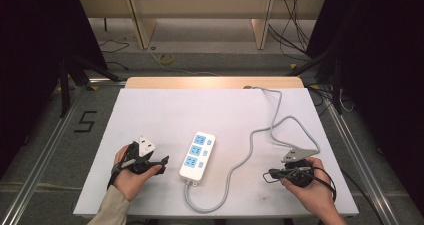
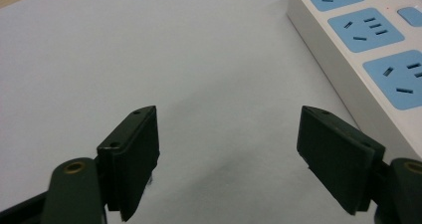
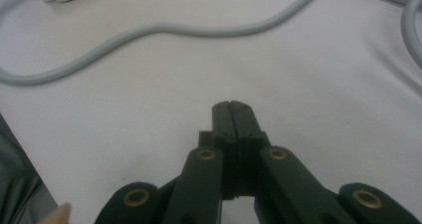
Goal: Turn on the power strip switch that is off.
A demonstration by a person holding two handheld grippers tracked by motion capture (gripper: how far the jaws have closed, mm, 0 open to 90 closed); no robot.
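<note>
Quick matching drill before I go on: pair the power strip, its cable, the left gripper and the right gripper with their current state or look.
1. power strip
2. grey cable
3. left gripper
4. right gripper

a. jaws pressed together, nothing between them
b. white body, blue socket faces
c. jaws wide apart over bare table
d. snakes across the table in curves

Pairs: 1-b, 2-d, 3-c, 4-a

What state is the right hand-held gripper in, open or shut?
Shut. In its own view the right hand-held gripper has both black jaws pressed flat together with nothing between them, above the bare white table, short of the grey cable.
</note>
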